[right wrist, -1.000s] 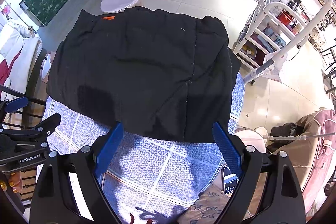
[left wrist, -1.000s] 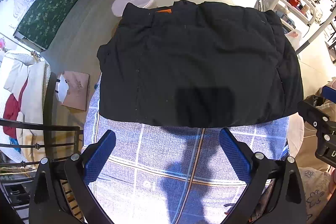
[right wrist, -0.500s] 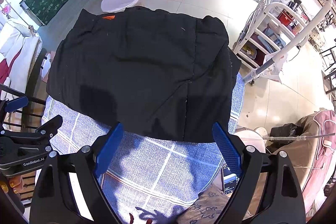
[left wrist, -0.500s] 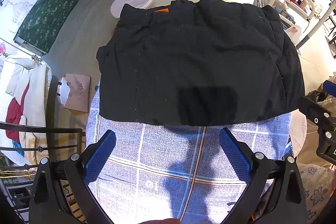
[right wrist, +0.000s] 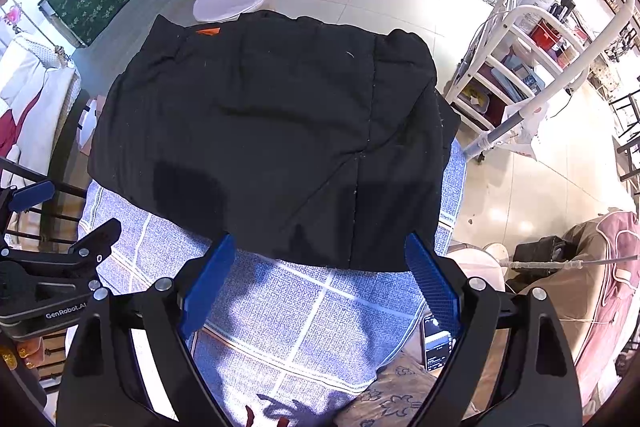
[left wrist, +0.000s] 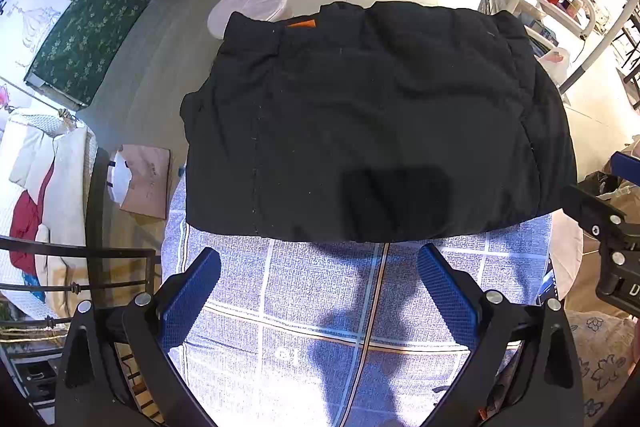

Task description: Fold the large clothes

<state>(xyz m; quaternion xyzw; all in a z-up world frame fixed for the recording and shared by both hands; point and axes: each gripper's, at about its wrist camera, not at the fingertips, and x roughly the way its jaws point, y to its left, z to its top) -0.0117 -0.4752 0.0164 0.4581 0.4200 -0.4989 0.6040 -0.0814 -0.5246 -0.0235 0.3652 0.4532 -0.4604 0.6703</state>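
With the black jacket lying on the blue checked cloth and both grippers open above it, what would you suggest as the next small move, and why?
Probably lower both grippers to the jacket's near hem and pinch it. The black jacket lies as a flat, roughly squared bundle, while the left gripper and right gripper hang open and empty over the blue checked cloth, just short of that hem. If another fold is needed, it would start there.

A blue checked cloth (left wrist: pixel 320 307) carries the folded black jacket (left wrist: pixel 376 123).

folded jacket (left wrist: pixel 372 123) on the checked cloth (left wrist: pixel 320 299), stool (left wrist: pixel 250 5) behind it, rack (right wrist: pixel 516 67) to its right
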